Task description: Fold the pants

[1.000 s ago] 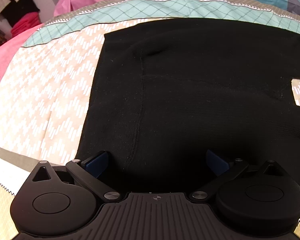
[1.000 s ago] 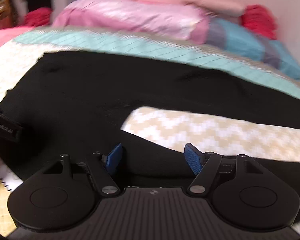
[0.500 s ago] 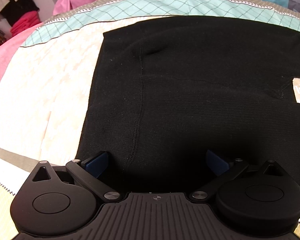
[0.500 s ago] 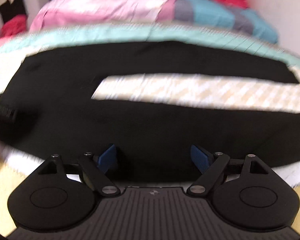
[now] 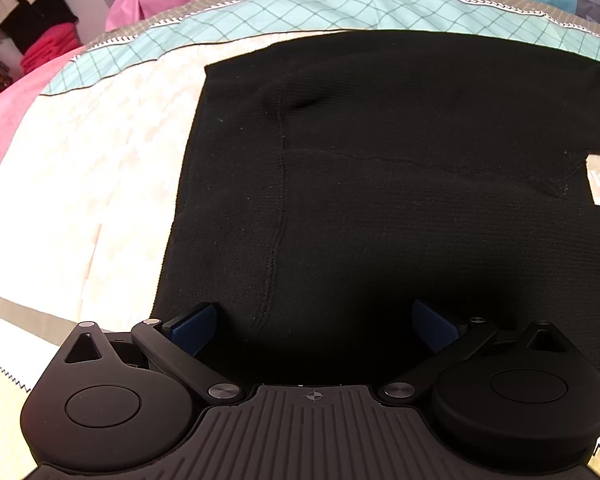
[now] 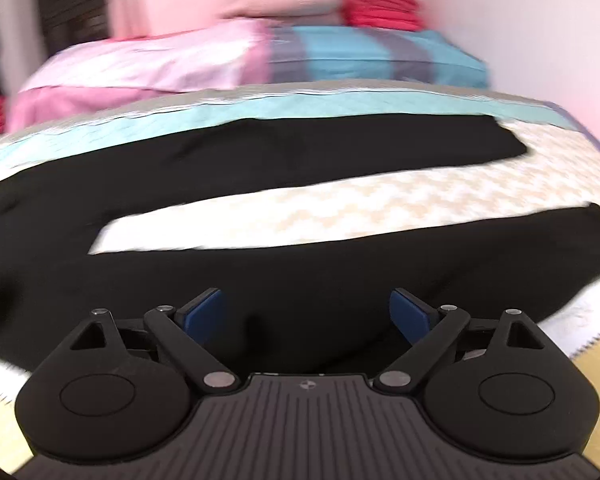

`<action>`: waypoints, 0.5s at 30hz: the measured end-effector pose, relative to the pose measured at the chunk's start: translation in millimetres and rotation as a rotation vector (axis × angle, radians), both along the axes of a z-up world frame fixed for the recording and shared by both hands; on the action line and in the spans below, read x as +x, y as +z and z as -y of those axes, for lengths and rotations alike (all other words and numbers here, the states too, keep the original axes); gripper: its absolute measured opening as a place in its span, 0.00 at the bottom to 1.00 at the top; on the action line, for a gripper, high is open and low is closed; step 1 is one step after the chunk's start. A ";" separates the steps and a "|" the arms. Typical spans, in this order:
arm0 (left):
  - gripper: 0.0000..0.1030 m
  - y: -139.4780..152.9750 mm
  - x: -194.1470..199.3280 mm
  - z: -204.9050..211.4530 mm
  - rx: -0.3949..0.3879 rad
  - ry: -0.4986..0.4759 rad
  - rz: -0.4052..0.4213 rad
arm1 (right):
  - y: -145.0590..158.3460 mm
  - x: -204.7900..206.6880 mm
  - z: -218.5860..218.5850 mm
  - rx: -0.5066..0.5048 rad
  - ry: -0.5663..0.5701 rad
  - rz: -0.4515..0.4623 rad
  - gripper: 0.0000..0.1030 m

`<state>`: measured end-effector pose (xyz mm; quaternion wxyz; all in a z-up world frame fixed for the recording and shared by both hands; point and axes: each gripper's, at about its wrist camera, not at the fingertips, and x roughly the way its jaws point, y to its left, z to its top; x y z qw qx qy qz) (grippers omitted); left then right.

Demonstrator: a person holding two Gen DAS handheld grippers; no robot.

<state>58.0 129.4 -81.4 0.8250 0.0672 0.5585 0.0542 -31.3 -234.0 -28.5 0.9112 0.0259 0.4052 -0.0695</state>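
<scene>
Black pants [image 5: 400, 184] lie flat on the bed, waistband to the left, both legs running right. In the right wrist view the two legs [image 6: 300, 264] spread apart with bedspread showing between them. My left gripper [image 5: 314, 322] is open, low over the near waist corner of the pants, its blue pads [image 5: 192, 326] wide apart. My right gripper [image 6: 306, 312] is open over the near leg, its pads [image 6: 410, 314] wide apart and empty.
The bed has a cream zigzag bedspread [image 5: 92, 184] with a teal band [image 5: 300, 12]. Pink and blue pillows [image 6: 260, 60] and a red bundle [image 6: 380, 2] lie at the far side by the wall. Clothes [image 5: 40, 36] are stacked at far left.
My right gripper has swept to the right along the near leg; both leg ends now show. The left gripper has barely moved.
</scene>
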 end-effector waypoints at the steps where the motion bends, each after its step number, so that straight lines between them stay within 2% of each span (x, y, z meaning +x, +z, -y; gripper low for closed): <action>1: 1.00 -0.1 -0.1 0.3 0.001 -0.001 0.001 | -4.9 2.4 7.8 0.004 -0.014 -0.016 0.89; 3: 1.00 -0.1 -0.5 0.0 0.000 -0.003 0.001 | -19.8 2.4 20.5 -0.003 -0.011 -0.110 0.89; 4: 1.00 0.0 -0.4 -0.2 -0.001 -0.004 -0.001 | -18.7 -8.1 25.9 0.009 0.022 -0.075 0.89; 8: 1.00 0.1 0.1 -1.2 -0.007 -0.005 -0.007 | -1.9 -30.5 41.2 0.038 0.062 -0.056 0.88; 11: 1.00 0.2 0.5 -1.2 -0.006 -0.001 -0.009 | 9.3 -23.3 51.1 0.022 0.014 0.044 0.89; 15: 1.00 -0.6 3.2 -1.0 -0.002 0.006 -0.016 | 3.5 3.0 77.1 0.020 -0.074 0.041 0.90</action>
